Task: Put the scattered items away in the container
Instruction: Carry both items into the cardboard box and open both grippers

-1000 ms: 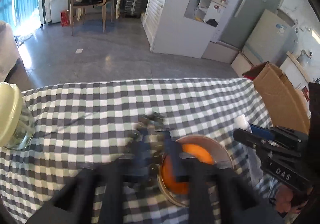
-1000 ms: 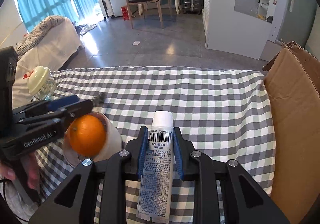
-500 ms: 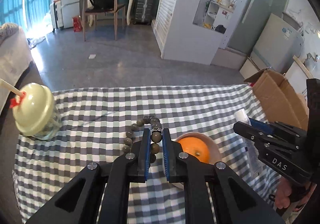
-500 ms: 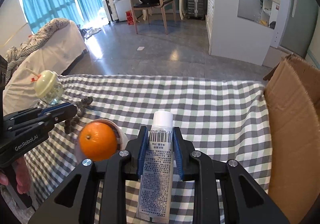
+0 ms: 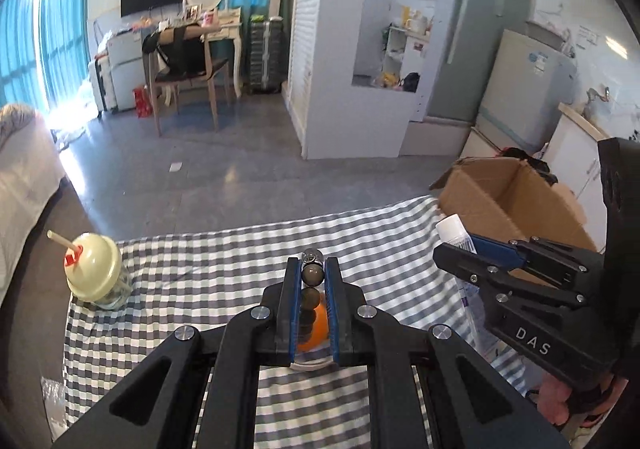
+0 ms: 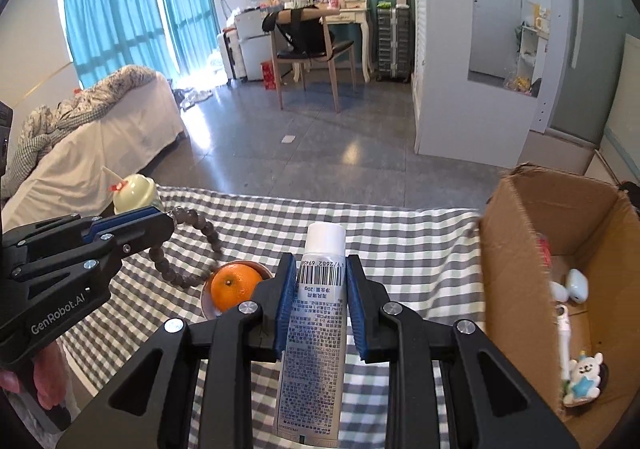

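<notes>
At far left on the checked cloth (image 5: 200,261) stood a domed glass cup (image 5: 96,273). The left gripper (image 5: 313,275), clenched on a bead bracelet (image 6: 188,249), had lifted it off the cloth since half a second ago; round, dark, matte beads dangled above the orange (image 6: 234,287) in its bowl. The right gripper (image 6: 320,289) held a smooth white tube (image 6: 316,329). Both items were judged ready for the open cardboard box (image 6: 516,289) at right.
</notes>
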The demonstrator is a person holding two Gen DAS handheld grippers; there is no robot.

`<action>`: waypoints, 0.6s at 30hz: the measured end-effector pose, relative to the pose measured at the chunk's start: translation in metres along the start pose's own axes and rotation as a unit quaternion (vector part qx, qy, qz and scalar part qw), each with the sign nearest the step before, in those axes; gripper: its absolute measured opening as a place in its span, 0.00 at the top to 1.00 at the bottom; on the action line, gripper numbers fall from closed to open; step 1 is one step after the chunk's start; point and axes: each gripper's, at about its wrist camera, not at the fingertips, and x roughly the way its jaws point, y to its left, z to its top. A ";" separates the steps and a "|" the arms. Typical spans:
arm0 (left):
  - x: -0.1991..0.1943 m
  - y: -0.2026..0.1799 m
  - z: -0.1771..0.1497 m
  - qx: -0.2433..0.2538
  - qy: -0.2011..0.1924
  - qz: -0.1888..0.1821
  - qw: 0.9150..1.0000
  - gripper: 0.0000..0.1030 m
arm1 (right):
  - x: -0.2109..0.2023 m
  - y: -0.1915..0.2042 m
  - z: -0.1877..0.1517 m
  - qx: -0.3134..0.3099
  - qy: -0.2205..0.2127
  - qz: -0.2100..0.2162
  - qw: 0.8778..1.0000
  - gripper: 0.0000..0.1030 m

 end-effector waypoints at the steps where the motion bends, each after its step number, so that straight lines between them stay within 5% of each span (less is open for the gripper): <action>1: -0.002 -0.004 0.001 0.003 -0.001 -0.002 1.000 0.89 | -0.007 -0.003 0.000 0.001 -0.006 -0.002 1.000 0.76; 18: -0.027 -0.163 0.046 0.097 -0.055 -0.095 0.989 0.89 | -0.116 -0.084 -0.006 0.048 -0.097 -0.083 0.991 0.76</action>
